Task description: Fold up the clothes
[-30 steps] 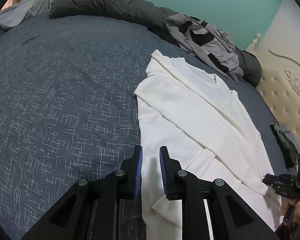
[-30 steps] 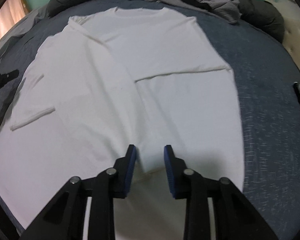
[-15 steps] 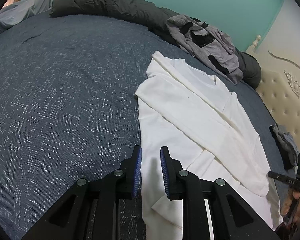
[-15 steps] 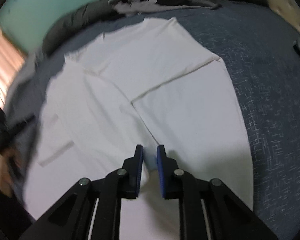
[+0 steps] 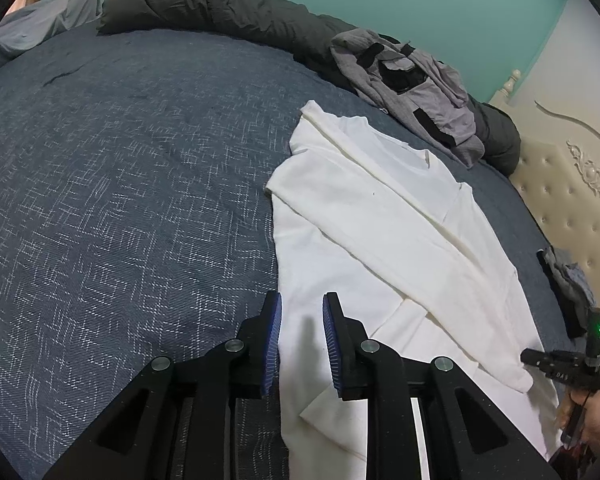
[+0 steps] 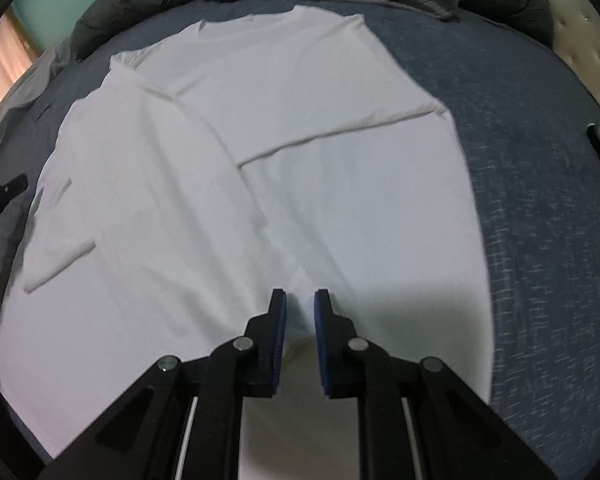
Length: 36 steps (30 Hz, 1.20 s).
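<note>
A white long-sleeved shirt (image 5: 380, 220) lies flat on the blue bedspread (image 5: 120, 200), both sides folded inward, one sleeve running diagonally across it. My left gripper (image 5: 301, 308) hovers over the shirt's left edge near the hem. Its jaws are opening slightly and the pads touch no cloth. In the right wrist view the shirt (image 6: 300, 140) fills the middle. My right gripper (image 6: 300, 300) has its jaws drawn narrow on a small raised fold of the shirt where the two flaps meet. The right gripper (image 5: 560, 364) also shows at the shirt's right side, held by a hand (image 5: 588, 428).
A pile of grey clothes (image 5: 412, 80) rests against a dark rolled duvet (image 5: 204, 4) at the far side. A cream tufted headboard (image 5: 572, 208) stands to the right, with a small dark garment (image 5: 568, 292) beside it. Bare bedspread (image 6: 540, 200) stretches right of the shirt.
The right gripper's jaws closed from a wide gap to a narrow pinch on the shirt and shifted a little. The left gripper stayed put, with its jaws slightly wider.
</note>
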Tool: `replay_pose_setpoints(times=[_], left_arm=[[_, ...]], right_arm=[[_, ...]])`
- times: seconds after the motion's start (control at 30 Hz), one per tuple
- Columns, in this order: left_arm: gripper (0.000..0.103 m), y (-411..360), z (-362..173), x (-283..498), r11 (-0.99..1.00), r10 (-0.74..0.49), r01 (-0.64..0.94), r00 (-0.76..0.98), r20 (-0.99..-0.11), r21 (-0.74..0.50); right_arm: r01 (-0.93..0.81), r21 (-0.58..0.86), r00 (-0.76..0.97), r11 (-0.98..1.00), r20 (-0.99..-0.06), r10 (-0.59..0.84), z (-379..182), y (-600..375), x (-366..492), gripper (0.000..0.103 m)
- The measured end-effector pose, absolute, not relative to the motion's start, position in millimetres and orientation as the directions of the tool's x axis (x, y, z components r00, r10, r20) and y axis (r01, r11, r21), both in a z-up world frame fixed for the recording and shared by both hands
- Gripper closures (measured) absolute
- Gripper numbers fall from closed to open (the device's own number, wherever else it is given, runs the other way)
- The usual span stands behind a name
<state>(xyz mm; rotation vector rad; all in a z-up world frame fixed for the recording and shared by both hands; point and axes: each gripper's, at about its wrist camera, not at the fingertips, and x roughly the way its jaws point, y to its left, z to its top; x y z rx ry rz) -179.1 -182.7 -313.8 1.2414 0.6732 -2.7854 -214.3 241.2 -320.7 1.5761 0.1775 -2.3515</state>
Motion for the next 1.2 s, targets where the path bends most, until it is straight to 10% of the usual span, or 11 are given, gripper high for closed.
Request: replay_pose_setpoints(times=[0.73,1.2], left_arm=[[0.075,-183,-315,-180,-0.905,0.157,0.19,-0.683,-0.713,-0.381],[0.073,-182,-313,-181,-0.904,0.165,0.183,-0.685,-0.71,-0.386]], right_arm=[[0.352,0.097,-0.378,-0.931,-0.895,-0.237,-297,256,-215,0.103],[0.242,0.157,-0.291,-0.957,-0.93,-0.226,-317,266,-213,0.079]])
